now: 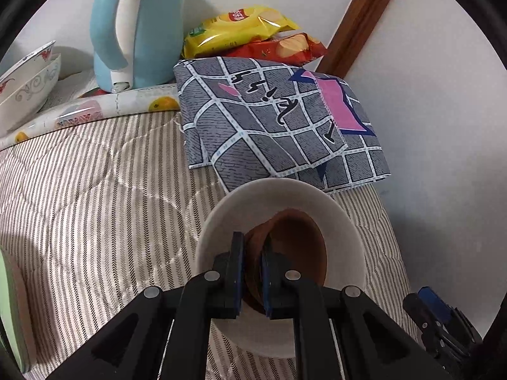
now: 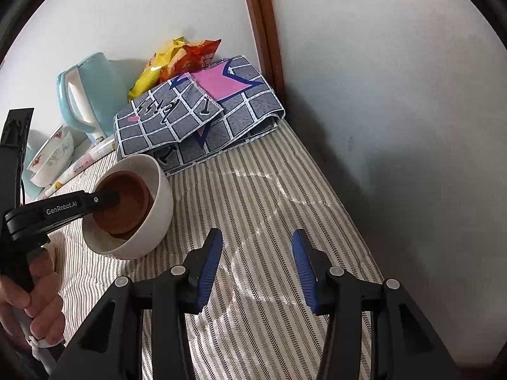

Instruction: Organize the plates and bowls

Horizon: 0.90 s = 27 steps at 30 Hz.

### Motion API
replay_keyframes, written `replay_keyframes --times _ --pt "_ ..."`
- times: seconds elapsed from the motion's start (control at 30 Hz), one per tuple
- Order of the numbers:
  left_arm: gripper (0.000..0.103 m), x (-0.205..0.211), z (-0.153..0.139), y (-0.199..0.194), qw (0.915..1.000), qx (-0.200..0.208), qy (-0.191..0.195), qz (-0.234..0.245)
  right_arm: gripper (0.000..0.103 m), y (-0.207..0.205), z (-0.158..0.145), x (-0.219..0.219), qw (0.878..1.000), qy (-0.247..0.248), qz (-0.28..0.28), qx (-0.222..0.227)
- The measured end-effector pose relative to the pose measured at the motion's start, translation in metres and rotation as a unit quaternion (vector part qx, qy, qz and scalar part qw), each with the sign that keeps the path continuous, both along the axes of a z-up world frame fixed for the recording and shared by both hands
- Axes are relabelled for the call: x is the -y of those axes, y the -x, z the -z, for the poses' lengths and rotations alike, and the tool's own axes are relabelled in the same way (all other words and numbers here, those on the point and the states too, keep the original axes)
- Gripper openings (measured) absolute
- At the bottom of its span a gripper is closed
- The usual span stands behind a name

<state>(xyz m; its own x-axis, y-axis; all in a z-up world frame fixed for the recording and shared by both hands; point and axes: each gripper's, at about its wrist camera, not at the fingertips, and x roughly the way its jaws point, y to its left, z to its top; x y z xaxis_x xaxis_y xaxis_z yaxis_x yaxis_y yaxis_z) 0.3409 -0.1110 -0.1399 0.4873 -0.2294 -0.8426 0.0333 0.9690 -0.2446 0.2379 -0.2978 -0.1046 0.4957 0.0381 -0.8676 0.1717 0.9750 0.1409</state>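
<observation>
A small brown bowl (image 1: 298,237) sits nested and tilted inside a white bowl (image 1: 285,190) on the striped cover. My left gripper (image 1: 253,240) is shut on the brown bowl's near rim, one finger inside and one outside. From the right wrist view, the left gripper (image 2: 112,198) reaches into the white bowl (image 2: 158,215) from the left and pinches the brown bowl (image 2: 126,202). My right gripper (image 2: 256,237) stands open over bare striped cover to the right of the bowls, nothing between its fingers. Two stacked patterned bowls (image 1: 28,85) stand far left.
A folded grey checked cloth (image 1: 279,120) lies just behind the white bowl. Behind it are snack bags (image 1: 240,28) and a light blue kettle (image 1: 139,28). A white wall (image 2: 396,126) with a wooden strip runs along the right. A hand (image 2: 35,291) holds the left gripper's grip.
</observation>
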Motion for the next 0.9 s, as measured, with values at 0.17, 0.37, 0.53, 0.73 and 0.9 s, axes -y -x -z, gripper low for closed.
replay_keyframes --times 0.17,0.37,0.53,0.73,0.9 --pt "0.01 0.0 -0.001 0.002 1.0 -0.002 0.006 0.005 0.046 0.0 -0.001 -0.001 1.0 0.001 -0.002 0.0" --pt "0.013 0.004 -0.003 0.007 0.9998 -0.002 0.0 0.018 0.046 0.001 -0.005 -0.005 1.0 0.001 -0.006 0.004" --pt "0.019 0.006 -0.012 0.013 0.9996 0.009 -0.001 0.027 0.046 0.002 -0.008 -0.012 1.0 0.001 -0.011 0.006" --pt "0.02 -0.002 -0.029 0.024 0.9991 0.033 -0.013 0.023 0.046 -0.003 -0.017 -0.024 1.0 0.003 -0.025 0.016" --pt "0.023 -0.018 -0.034 0.026 0.9993 0.033 -0.018 0.005 0.046 -0.021 -0.024 -0.039 0.998 -0.003 -0.05 0.024"
